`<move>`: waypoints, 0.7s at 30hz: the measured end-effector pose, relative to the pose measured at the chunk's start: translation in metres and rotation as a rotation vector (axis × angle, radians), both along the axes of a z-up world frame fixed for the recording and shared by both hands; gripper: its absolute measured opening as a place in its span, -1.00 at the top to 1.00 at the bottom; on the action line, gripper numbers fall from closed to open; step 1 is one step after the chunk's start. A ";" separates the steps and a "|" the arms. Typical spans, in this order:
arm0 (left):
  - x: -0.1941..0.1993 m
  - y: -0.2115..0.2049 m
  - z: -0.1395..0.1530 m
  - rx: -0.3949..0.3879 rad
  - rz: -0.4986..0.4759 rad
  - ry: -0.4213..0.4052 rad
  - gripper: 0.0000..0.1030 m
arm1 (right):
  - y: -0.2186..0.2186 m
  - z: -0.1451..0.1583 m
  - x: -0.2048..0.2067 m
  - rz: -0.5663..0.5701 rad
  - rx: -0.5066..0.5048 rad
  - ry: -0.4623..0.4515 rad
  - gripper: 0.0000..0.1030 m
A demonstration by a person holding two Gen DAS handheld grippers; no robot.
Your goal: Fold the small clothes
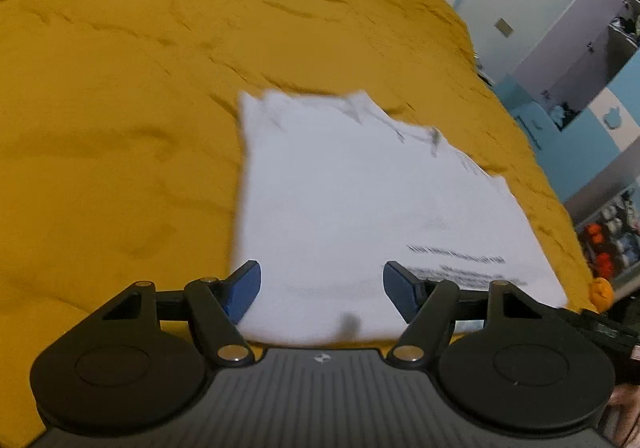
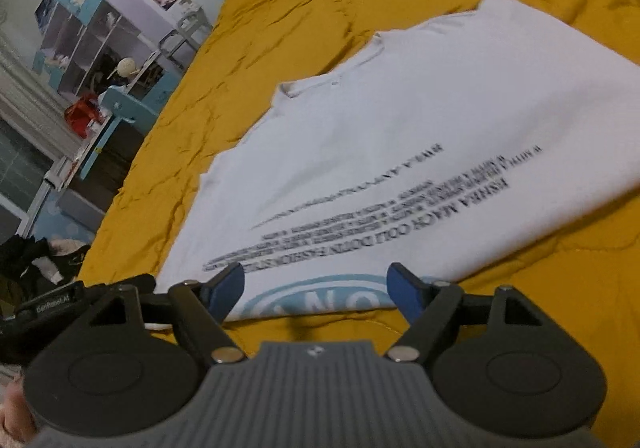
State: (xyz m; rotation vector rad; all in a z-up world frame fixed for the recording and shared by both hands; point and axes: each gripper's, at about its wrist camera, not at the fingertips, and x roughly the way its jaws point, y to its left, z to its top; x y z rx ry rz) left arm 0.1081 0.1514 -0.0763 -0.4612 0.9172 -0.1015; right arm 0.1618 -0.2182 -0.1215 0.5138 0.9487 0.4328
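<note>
White cotton, a printed shirt (image 2: 400,120), lies flat on the yellow bed cover (image 1: 120,108), collar at the far end, hem nearest us. We hold the left claw (image 1: 322,290) and right claw (image 2: 316,290) released, empty, poised at that near edge. Folding looks barely begun; next we should pinch the hem corners.
</note>
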 end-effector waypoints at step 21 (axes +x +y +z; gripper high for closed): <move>0.085 0.078 -0.040 -0.210 0.024 0.087 -0.50 | 0.232 -0.002 -0.082 0.655 -0.758 -0.595 -0.27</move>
